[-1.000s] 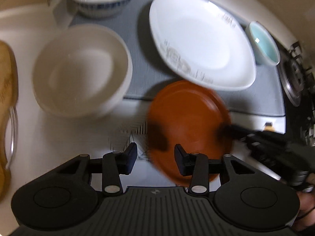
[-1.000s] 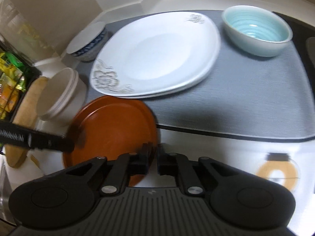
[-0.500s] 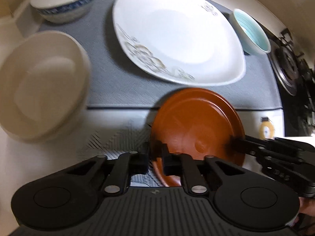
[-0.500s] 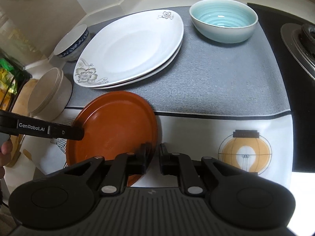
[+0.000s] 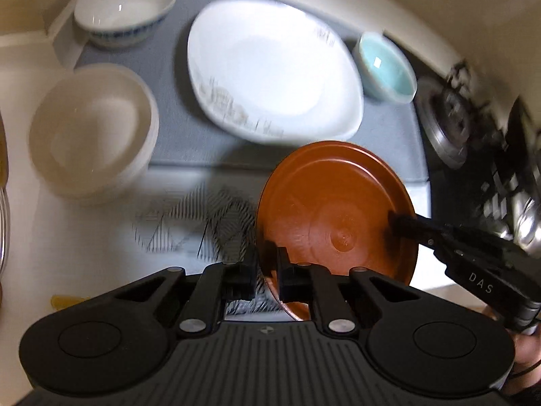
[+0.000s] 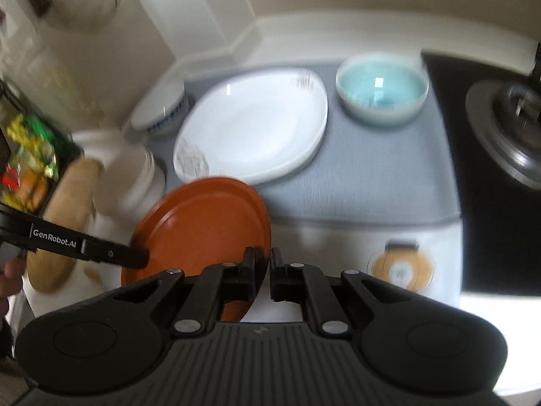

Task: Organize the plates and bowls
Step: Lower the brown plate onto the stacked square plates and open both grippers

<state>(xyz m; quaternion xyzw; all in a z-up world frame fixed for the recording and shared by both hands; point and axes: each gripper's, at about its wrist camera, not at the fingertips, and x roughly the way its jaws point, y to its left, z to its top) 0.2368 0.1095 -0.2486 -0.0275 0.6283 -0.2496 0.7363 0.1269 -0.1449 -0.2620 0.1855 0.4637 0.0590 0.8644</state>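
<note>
Left wrist view: orange plate [image 5: 334, 213] pinched by left gripper [image 5: 267, 264] at 7 o'clock, right gripper [image 6: 262, 270] at 3, likely for steady two-handed carrying.

1. The orange plate [image 5: 333, 216], low over the bench half a second ago, now sits higher and tilted; its far rim overlaps the white plate [image 6: 253, 125] in the right wrist view.
2. The left hand-held gripper [image 5: 265, 272], open beside the plate one second ago, is now clamped on its near rim.
3. Both views have pulled back: the teal bowl [image 6: 382, 88] appears smaller, and the stove burner [image 6: 507, 128] has entered the right wrist view.
</note>
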